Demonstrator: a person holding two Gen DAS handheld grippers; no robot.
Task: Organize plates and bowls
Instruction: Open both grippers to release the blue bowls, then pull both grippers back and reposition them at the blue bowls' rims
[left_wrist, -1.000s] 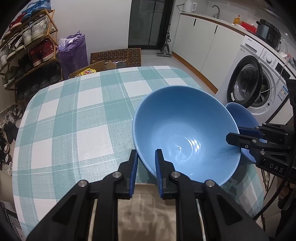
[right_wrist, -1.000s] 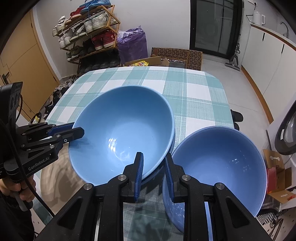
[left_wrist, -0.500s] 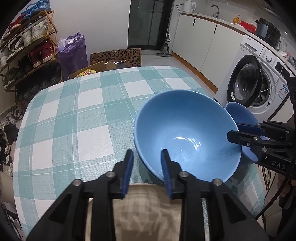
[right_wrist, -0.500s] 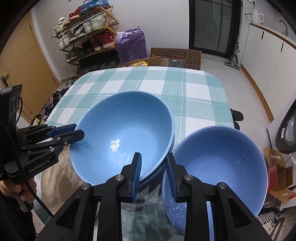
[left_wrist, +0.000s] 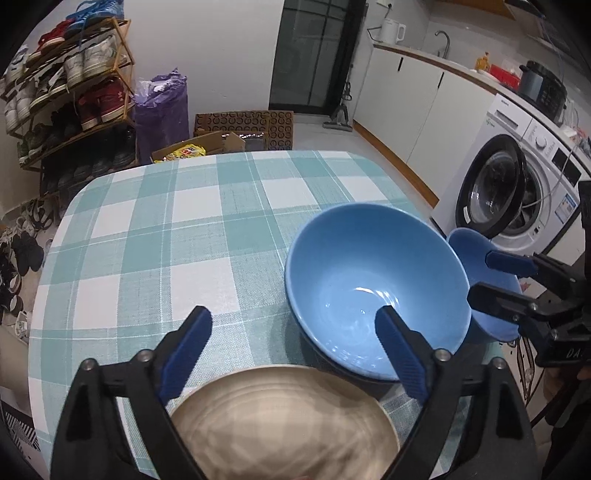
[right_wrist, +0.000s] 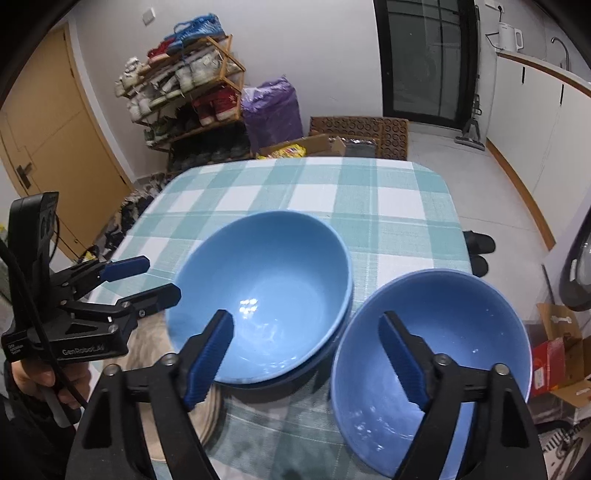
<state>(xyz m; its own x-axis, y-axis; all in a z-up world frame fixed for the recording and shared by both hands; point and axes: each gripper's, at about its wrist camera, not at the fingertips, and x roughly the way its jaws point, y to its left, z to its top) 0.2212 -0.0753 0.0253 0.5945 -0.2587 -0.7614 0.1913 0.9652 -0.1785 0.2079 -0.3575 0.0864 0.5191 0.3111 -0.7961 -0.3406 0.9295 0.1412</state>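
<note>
On the checked table (left_wrist: 155, 236), toward its near right corner, a large light-blue bowl (left_wrist: 373, 291) was seen nested in a darker bowl beneath it, of which only the rim could be made out. Just right of the light-blue bowl, a second blue bowl (right_wrist: 432, 358) was set at the table's edge. Just in front of the light-blue bowl, a beige plate (left_wrist: 284, 424) was laid at the near edge. The left gripper (left_wrist: 293, 350) had just been opened wide; the light-blue bowl's near rim was framed by its jaws but not pressed. The right gripper (right_wrist: 304, 354) had likewise just been opened, its jaws spread over the gap between the two blue bowls, with nothing gripped.
</note>
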